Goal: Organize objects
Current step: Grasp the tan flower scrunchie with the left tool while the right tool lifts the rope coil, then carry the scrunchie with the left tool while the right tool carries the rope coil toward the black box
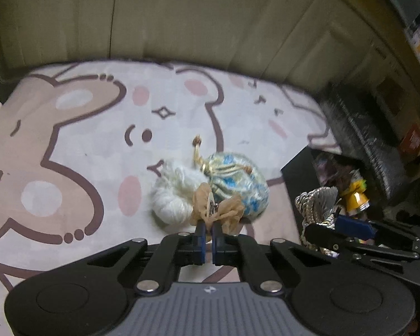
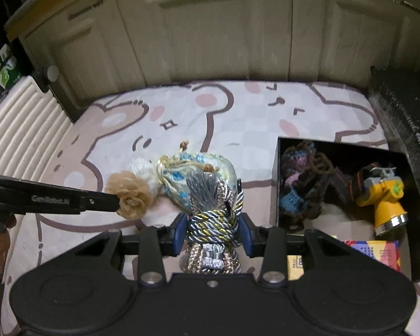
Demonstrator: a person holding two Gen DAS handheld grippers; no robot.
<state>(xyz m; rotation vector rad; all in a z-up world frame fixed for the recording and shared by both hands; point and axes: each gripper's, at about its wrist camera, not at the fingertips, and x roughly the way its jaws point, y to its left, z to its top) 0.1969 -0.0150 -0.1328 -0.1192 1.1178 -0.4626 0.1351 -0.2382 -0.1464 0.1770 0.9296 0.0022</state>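
My left hand-held gripper [image 1: 208,231], low centre of its view, is clamped on a tan fabric flower [image 1: 218,210]. Behind the flower, touching it, lie a white fluffy yarn ball [image 1: 172,193] and a blue-and-cream drawstring pouch [image 1: 238,187] on the cartoon-bear printed mat [image 1: 84,145]. My right hand-held gripper [image 2: 214,231] is clamped on a grey-gold braided cord with tassel [image 2: 210,218]. At right of its view, a black open box [image 2: 277,168] holds a yellow flashlight [image 2: 383,201] and brown-blue crochet piece [image 2: 299,184].
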